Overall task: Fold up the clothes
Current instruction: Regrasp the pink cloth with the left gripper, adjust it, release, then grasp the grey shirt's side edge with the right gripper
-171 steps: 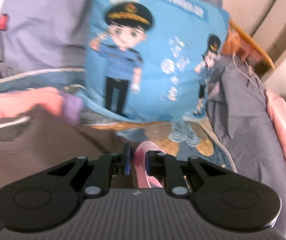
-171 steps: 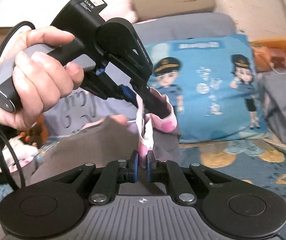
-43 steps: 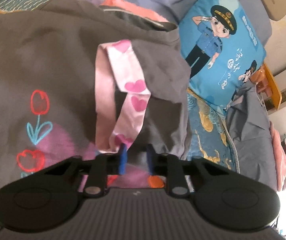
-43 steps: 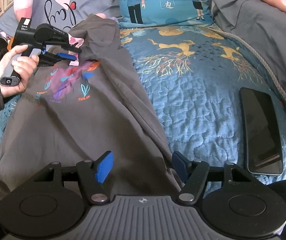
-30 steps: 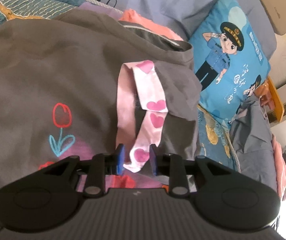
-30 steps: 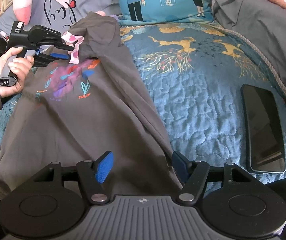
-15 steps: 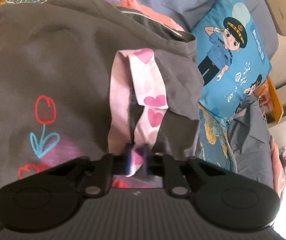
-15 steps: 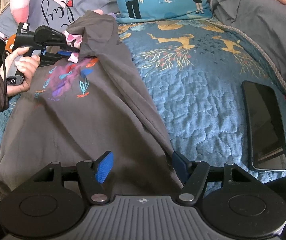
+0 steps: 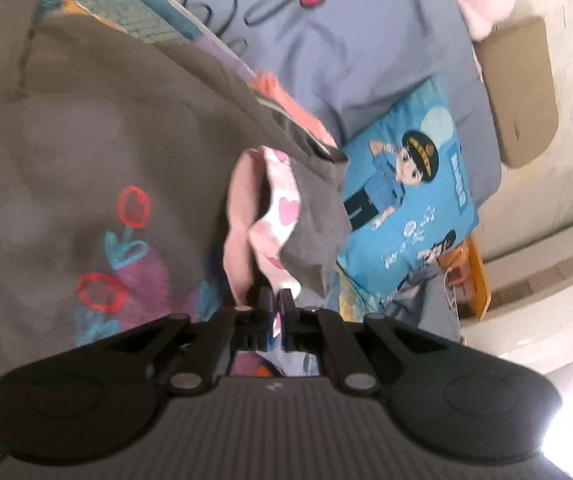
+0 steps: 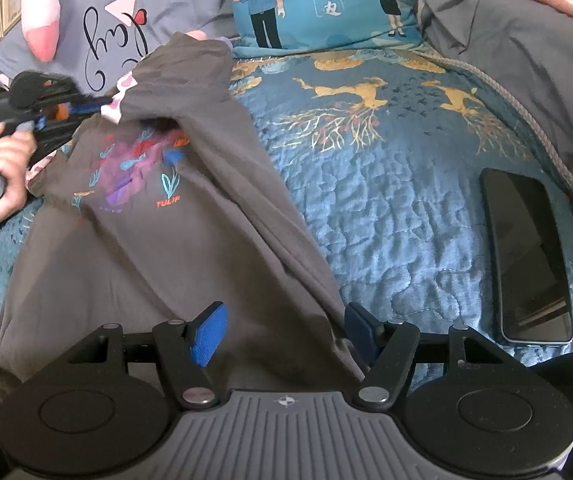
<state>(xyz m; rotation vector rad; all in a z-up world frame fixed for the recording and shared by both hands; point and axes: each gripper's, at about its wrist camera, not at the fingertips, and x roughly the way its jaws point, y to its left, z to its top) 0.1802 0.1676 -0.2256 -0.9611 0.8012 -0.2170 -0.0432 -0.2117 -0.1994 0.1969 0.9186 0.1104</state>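
On quilt [image 10: 386, 216], beside phone [image 10: 526, 256]: grey shirt [image 10: 158, 248] lay spread, limp, light. Left gripper [image 9: 276, 304] pinched pink cuff [image 9: 278, 216]; right gripper [image 10: 282, 328] wide over hem. Best gripped at edges.

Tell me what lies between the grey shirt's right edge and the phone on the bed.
Only bare blue quilt lies between the grey shirt and the phone, as the right wrist view shows.

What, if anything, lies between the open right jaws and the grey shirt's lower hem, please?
Nothing visible does. The right gripper hangs open directly over the hem of the grey shirt, with no object between them. The phone lies off to the right on the quilt.
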